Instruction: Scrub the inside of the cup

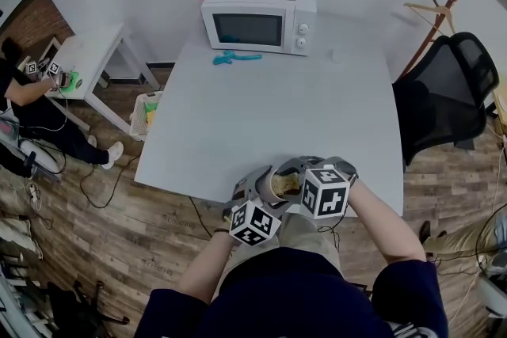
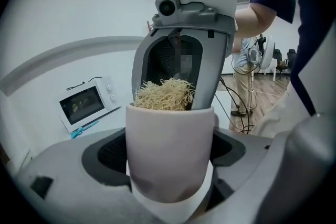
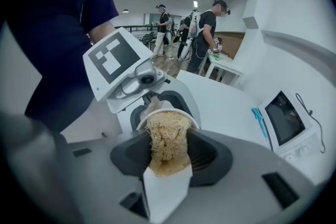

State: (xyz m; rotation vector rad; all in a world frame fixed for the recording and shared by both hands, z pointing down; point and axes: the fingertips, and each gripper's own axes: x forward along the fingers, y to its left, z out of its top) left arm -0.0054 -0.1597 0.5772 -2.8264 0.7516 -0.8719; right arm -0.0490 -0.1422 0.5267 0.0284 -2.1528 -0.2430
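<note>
L gripper (image 2: 170,178) clamps cup (image 2: 169,139) between its jaws; R gripper (image 3: 168,165) pinches scrubber (image 3: 167,136), tip ahead of jaws inside cup mouth. Scrub looks underway, prob unfinished.

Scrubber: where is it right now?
Right gripper view, centre: the scrubber is clamped in the right gripper, its tip inside the cup held by the left gripper.

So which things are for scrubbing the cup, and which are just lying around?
For the job:
cup, held in the left gripper
scrubber, in the right gripper, stuck into the cup

Just lying about:
microwave
blue tool in front of it
black chair beside the table
</note>
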